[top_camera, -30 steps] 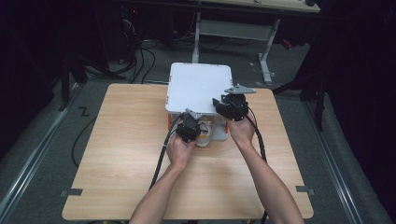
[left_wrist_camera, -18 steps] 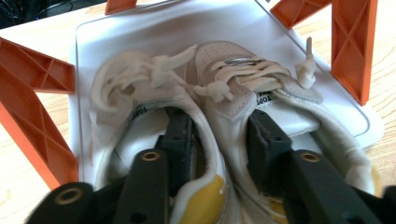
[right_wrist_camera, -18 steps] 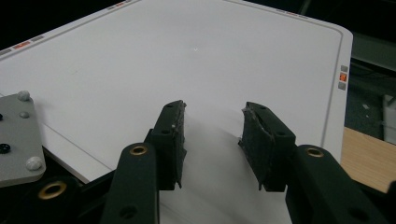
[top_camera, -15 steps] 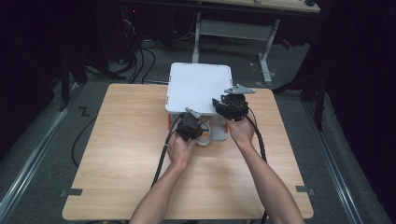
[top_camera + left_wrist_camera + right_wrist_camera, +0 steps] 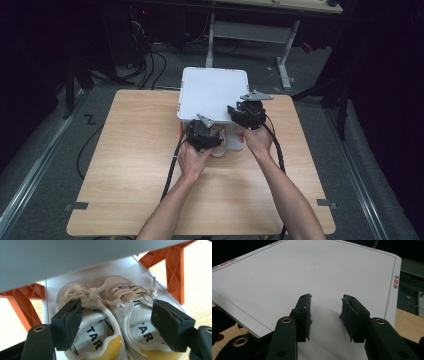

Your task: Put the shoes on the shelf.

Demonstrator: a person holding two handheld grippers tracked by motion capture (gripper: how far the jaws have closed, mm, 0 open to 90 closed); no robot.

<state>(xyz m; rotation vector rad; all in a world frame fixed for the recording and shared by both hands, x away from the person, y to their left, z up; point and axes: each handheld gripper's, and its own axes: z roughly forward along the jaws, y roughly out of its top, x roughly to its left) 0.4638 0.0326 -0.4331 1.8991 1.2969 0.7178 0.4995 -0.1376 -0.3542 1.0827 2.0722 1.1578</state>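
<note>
Lab or workshop room: lone wooden surface [image 5: 125, 165] on grey floor [image 5: 45, 150], loose cables [image 5: 150, 57] at far left, metal bench frame [image 5: 250, 30] beyond.

1. High view: fixed overhead, facing forward and down, far off; whole worktop [image 5: 125, 165] in frame.
2. Left gripper view: low and close, facing under the white shelf unit [image 5: 50, 260].
3. Right gripper view: close above that unit's top panel, shared with the high view.

Low white shelf top [image 5: 75, 260] and orange brackets [image 5: 176, 270] hem in the sneakers [image 5: 110, 322]; worktop [image 5: 125, 165] around lies open.
</note>
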